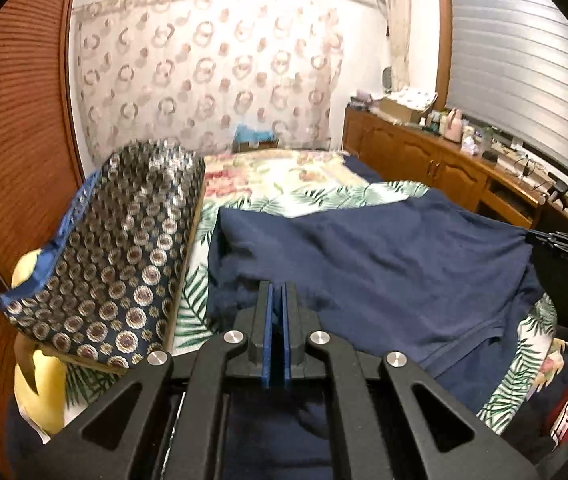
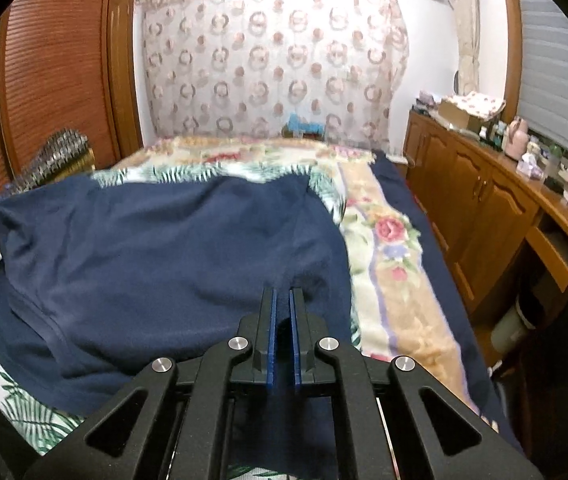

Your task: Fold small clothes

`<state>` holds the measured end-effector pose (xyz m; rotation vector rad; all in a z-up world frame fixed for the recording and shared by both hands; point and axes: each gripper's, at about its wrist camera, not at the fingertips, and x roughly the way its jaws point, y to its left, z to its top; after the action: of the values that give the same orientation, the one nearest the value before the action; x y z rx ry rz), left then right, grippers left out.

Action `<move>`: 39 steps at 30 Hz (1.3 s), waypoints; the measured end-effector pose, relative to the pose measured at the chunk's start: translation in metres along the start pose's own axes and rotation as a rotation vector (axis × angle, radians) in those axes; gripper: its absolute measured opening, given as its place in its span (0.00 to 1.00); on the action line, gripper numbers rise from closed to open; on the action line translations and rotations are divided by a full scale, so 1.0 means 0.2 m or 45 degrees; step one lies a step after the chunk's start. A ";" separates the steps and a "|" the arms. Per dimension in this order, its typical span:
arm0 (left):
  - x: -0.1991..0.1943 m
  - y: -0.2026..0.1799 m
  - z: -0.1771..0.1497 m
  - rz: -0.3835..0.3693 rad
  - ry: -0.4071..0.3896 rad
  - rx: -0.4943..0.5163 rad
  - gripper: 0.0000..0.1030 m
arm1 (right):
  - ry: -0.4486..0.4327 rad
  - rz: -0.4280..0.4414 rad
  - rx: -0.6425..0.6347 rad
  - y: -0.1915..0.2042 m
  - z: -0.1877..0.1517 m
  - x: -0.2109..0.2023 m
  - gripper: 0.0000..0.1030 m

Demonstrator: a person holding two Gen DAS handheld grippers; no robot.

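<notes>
A navy blue garment (image 1: 383, 256) lies spread on the bed over a leaf-print sheet (image 1: 192, 300). It also shows in the right wrist view (image 2: 156, 248). My left gripper (image 1: 278, 292) is shut on the garment's near left edge, with cloth hanging below the jaws. My right gripper (image 2: 282, 298) is shut on the garment's near right edge, cloth pinched between the blue pads. The right gripper shows at the far right of the left wrist view (image 1: 555, 240), at the garment's corner.
A patterned dark blue cushion (image 1: 124, 248) stands at the bed's left, with a yellow item (image 1: 40, 392) below it. A floral blanket (image 2: 395, 264) covers the bed's right side. A wooden cabinet (image 2: 483, 208) with clutter runs along the right. A wooden louvred door (image 2: 52, 64) is on the left.
</notes>
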<state>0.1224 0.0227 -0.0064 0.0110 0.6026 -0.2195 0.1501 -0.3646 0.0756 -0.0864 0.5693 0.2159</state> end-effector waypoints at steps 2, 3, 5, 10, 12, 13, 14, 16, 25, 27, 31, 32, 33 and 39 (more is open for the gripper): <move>-0.04 0.00 0.02 -0.016 -0.022 -0.008 0.04 | -0.028 0.008 -0.005 0.00 0.02 -0.05 0.05; -0.06 -0.01 0.03 -0.027 -0.030 -0.013 0.04 | -0.042 0.009 -0.009 0.00 0.02 -0.08 0.05; -0.12 -0.02 0.05 -0.044 -0.058 -0.007 0.04 | -0.063 0.013 -0.019 0.00 0.04 -0.14 0.05; -0.23 -0.04 0.05 -0.065 -0.081 0.008 0.04 | -0.117 0.002 -0.035 0.00 0.05 -0.29 0.05; -0.26 -0.05 0.03 -0.053 -0.073 0.011 0.04 | -0.141 -0.005 -0.033 -0.02 0.04 -0.34 0.05; -0.26 -0.04 0.00 -0.045 -0.059 0.010 0.04 | -0.151 -0.010 -0.035 -0.03 0.03 -0.38 0.05; -0.25 -0.04 -0.03 -0.041 -0.042 0.006 0.04 | -0.150 -0.013 -0.038 -0.01 0.01 -0.39 0.05; -0.20 -0.03 -0.09 -0.002 0.012 0.013 0.04 | -0.123 -0.012 -0.031 -0.02 -0.05 -0.40 0.05; -0.01 0.05 -0.34 0.065 0.188 -0.057 0.26 | 0.081 -0.006 0.034 0.00 -0.27 -0.14 0.05; -0.01 0.07 -0.36 0.067 0.201 -0.078 0.41 | 0.086 -0.014 0.035 0.01 -0.26 -0.12 0.09; 0.03 0.10 -0.41 0.073 0.238 -0.120 0.42 | 0.082 -0.023 0.022 0.04 -0.24 -0.12 0.18; 0.04 0.11 -0.42 0.079 0.249 -0.124 0.42 | 0.079 -0.025 0.020 0.04 -0.24 -0.13 0.23; 0.05 0.11 -0.43 0.087 0.260 -0.127 0.42 | 0.074 -0.014 0.020 0.04 -0.22 -0.14 0.36; 0.09 0.11 -0.47 0.088 0.306 -0.148 0.42 | 0.061 0.045 0.014 0.04 -0.24 -0.16 0.54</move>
<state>0.0886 0.0481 -0.0963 -0.0547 0.8522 -0.1160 0.0963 -0.3685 0.0534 -0.0709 0.6197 0.2452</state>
